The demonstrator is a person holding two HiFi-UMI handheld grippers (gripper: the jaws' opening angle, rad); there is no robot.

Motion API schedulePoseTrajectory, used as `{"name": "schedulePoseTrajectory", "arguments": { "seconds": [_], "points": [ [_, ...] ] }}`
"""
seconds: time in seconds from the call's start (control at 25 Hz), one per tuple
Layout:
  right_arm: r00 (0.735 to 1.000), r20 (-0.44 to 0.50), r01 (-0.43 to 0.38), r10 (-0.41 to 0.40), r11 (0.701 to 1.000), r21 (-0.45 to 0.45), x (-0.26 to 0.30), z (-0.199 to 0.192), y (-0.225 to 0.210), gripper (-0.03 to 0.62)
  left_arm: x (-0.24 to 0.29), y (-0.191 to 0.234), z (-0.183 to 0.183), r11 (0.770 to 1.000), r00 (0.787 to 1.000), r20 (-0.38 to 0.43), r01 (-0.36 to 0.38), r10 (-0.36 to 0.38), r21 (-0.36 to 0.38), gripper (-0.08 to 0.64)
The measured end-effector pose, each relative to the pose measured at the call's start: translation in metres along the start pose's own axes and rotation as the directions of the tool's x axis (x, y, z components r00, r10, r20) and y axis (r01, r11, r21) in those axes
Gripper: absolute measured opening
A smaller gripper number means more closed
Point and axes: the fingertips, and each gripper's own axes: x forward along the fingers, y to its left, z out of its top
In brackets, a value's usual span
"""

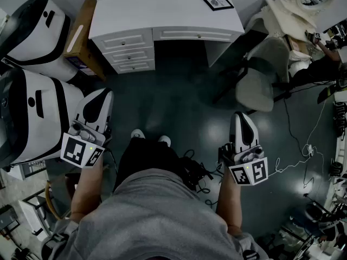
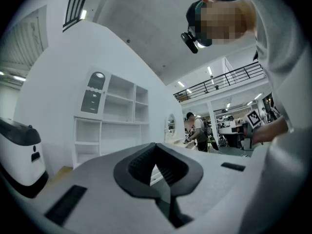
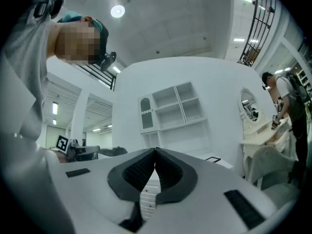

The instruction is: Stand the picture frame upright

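A black picture frame (image 1: 217, 2) lies flat on the right end of a white desk (image 1: 162, 10), far ahead of me; in the right gripper view the same picture frame (image 3: 212, 159) shows as a thin dark outline on the desk top. My left gripper (image 1: 104, 95) is held at waist height at the left, shut and empty. My right gripper (image 1: 242, 116) hangs at the right, also shut with nothing in it. Both point level toward the desk, well short of it. In each gripper view the jaws meet at the tips.
White drawers (image 1: 130, 50) fill the desk front. A grey chair (image 1: 259, 80) stands to the desk's right. Large white machines (image 1: 32, 99) crowd the left. Cables (image 1: 303, 150) trail over the dark floor at the right. Another person (image 3: 287, 106) works at a far table.
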Motion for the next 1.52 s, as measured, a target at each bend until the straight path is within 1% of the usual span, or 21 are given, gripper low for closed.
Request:
{"name": "schedulePoseTrajectory", "arguments": {
  "seconds": [0.08, 0.16, 0.4, 0.64, 0.88, 0.96, 1.04, 1.24, 1.4, 1.52],
  "points": [
    [1.0, 0.01, -0.01, 0.009, 1.0, 0.03, -0.002, 0.0, 0.002, 0.027, -0.001, -0.004, -0.006, 1.0, 1.0, -0.015, 0.003, -0.003, -0.003, 0.008],
    [1.0, 0.013, -0.013, 0.012, 0.999, 0.04, -0.004, 0.0, 0.003, 0.027, -0.002, -0.007, -0.009, 1.0, 1.0, -0.024, 0.003, -0.003, -0.006, 0.008],
    [1.0, 0.008, -0.007, 0.007, 0.999, 0.037, -0.008, 0.001, 0.004, 0.027, -0.002, -0.01, -0.012, 1.0, 1.0, -0.029, 0.001, -0.001, 0.001, 0.008],
    [1.0, -0.009, -0.001, 0.002, 1.0, 0.015, -0.014, 0.001, -0.001, 0.026, 0.008, -0.019, -0.014, 1.0, 0.999, -0.038, 0.013, -0.013, 0.002, 0.008],
    [0.999, 0.005, 0.05, -0.051, 0.995, 0.088, -0.019, 0.0, -0.02, 0.028, 0.022, -0.024, -0.016, 0.999, 0.999, -0.045, 0.028, -0.027, 0.019, 0.008],
    [0.998, 0.006, 0.058, -0.059, 0.994, 0.09, -0.019, -0.001, -0.024, 0.028, 0.028, -0.022, -0.015, 1.0, 0.999, -0.035, 0.021, -0.021, -0.001, 0.008],
    [0.998, 0.011, 0.054, -0.055, 0.994, 0.095, -0.015, -0.001, -0.027, 0.028, 0.035, -0.019, -0.007, 1.0, 1.0, -0.009, 0.015, -0.015, -0.018, 0.006],
    [0.999, 0.032, 0.034, -0.038, 0.994, 0.108, 0.004, 0.007, -0.033, 0.028, 0.064, -0.018, 0.017, 0.999, 0.998, 0.039, 0.041, -0.042, 0.028, 0.008],
    [0.999, 0.044, 0.018, -0.023, 0.994, 0.112, 0.024, 0.013, -0.036, 0.028, 0.086, -0.01, 0.02, 0.998, 0.997, 0.051, 0.046, -0.049, 0.041, 0.006],
    [0.997, 0.064, 0.025, -0.032, 0.995, 0.095, 0.038, 0.025, -0.044, 0.028, 0.109, -0.001, 0.021, 0.998, 0.997, 0.05, 0.052, -0.055, 0.046, 0.006]
  ]
}}
